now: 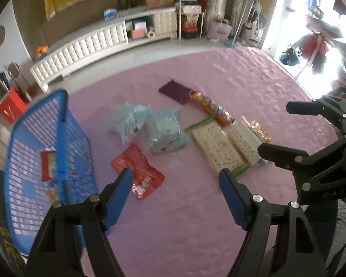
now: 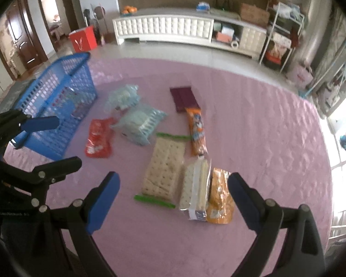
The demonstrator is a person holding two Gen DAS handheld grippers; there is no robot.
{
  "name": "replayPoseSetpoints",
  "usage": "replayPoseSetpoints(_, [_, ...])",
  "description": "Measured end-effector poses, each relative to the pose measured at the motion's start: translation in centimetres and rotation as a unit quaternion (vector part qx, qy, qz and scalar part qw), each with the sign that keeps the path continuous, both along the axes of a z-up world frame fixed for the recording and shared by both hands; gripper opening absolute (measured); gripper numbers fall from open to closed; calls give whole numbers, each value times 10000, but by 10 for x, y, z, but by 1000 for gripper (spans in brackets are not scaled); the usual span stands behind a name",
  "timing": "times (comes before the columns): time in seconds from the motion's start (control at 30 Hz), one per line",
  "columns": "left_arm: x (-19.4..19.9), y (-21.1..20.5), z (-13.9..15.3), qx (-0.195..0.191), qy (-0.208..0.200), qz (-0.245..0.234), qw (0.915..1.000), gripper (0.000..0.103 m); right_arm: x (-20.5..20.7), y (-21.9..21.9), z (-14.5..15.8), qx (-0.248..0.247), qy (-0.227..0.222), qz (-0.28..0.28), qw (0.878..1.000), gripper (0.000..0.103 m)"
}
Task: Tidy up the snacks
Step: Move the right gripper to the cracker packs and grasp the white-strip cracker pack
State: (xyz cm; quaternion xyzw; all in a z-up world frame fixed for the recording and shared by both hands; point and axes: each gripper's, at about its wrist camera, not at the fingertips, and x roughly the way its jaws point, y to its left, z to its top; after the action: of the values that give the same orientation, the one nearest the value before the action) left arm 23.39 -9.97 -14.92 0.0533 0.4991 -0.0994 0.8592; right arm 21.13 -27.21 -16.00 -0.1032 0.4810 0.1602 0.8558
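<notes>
Pink quilt (image 2: 253, 120) bearing blue basket (image 2: 57, 97) at its left edge, with loose snacks beside it: cracker pack (image 2: 163, 168), pale blue bags (image 2: 138, 124), red pouch (image 2: 99, 138). Left gripper (image 1: 175, 184) and right gripper (image 2: 173, 194) hover above, jaws spread, grasping nothing.
</notes>
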Motion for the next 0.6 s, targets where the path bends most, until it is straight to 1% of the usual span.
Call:
replayPoseSetpoints(0.07, [6,1,-14,-131,180,61,9997,75,5,-5,-13,-82,84,-58,9999,96])
replayPoseSetpoints(0.13, [11,0,-24,-236,293,114,9992,75,8,-9,-23,-155,147,-73,9997,86])
replayPoseSetpoints(0.17, [13,-1,-30,-273,342,138,9989,75,11,-11,-29,-166,223,-74,9996,85])
replayPoseSetpoints(0.23, [17,-4,-39,-306,425,149,9985,75,15,-15,-39,-101,372,-79,9992,76])
replayPoseSetpoints(0.27, [19,-7,-43,-295,449,143,9985,75,18,-18,-45,-59,472,-84,9988,74])
replayPoseSetpoints(0.37, [22,-16,-55,-220,501,57,9985,75,23,-20,-57,-106,609,-136,9980,64])
replayPoseSetpoints(0.43, [23,-21,-62,-208,546,-26,9983,75,26,-20,-65,-176,693,-134,9974,50])
replayPoseSetpoints(0.57, [24,-25,-71,-197,638,-102,9977,75,32,-21,-78,-346,825,-169,9958,49])
replayPoseSetpoints(0.6, [24,-25,-73,-200,661,-109,9976,75,33,-21,-79,-411,794,-188,9958,48])
